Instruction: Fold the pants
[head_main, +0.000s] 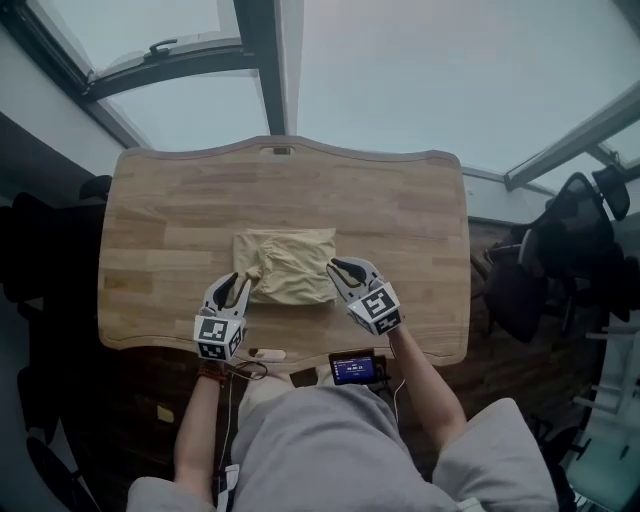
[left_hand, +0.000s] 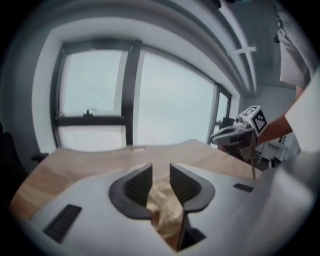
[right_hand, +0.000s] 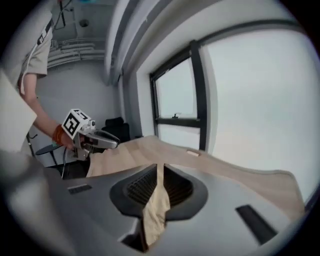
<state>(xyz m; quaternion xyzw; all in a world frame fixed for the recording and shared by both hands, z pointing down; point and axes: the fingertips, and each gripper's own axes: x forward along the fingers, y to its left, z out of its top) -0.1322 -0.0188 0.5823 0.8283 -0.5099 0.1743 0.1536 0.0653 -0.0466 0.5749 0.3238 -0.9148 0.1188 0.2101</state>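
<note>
The tan pants (head_main: 288, 263) lie folded into a small block at the middle of the wooden table (head_main: 170, 210). My left gripper (head_main: 238, 287) is at the block's near left corner, which is drawn up toward it. In the left gripper view, that gripper (left_hand: 160, 174) has bunched tan cloth (left_hand: 163, 201) filling the gap between its pads. My right gripper (head_main: 344, 270) is at the near right corner. In its own view, the right gripper (right_hand: 159, 172) is shut on a thin fold of the pants (right_hand: 154, 210), which hangs down from the jaws.
A small device with a lit screen (head_main: 355, 367) and a small pale object (head_main: 268, 354) sit at the table's near edge. Dark chairs stand to the right (head_main: 570, 245) and left (head_main: 40, 250). Large windows (head_main: 400, 70) lie beyond the far edge.
</note>
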